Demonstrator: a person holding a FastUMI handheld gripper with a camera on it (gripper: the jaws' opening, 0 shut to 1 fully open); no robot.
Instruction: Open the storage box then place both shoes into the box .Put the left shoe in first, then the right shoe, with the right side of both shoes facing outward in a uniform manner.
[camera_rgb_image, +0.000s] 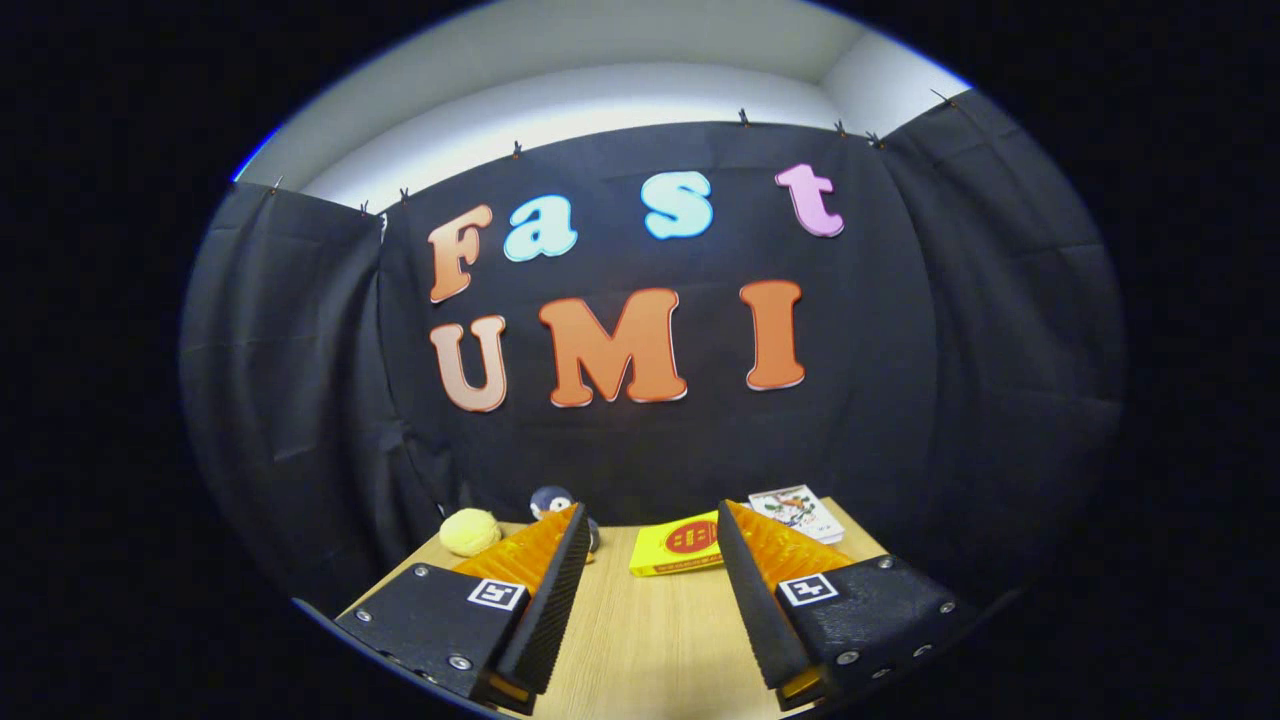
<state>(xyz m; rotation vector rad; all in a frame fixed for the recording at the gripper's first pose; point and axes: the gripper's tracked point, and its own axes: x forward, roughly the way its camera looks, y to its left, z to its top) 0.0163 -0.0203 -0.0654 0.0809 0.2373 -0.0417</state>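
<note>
A: How is the gripper (650, 525) held at this moment?

B: It is held level above the wooden table (650, 640), and its fingers are spread wide apart. Nothing is grasped between them; bare wood is seen in the gap.

A: Where is the storage box, and where are the shoes?

B: It cannot be told. A yellow flat packet (678, 545) is seen just beyond the fingertips. Left of the packet a yellow soft ball (470, 531) and a small penguin toy (551, 500) are placed; right of it, a printed card (797, 511).

A: Why is it held so high?

B: Probably the task is only beginning, and the fingers are kept released for the lid.
</note>
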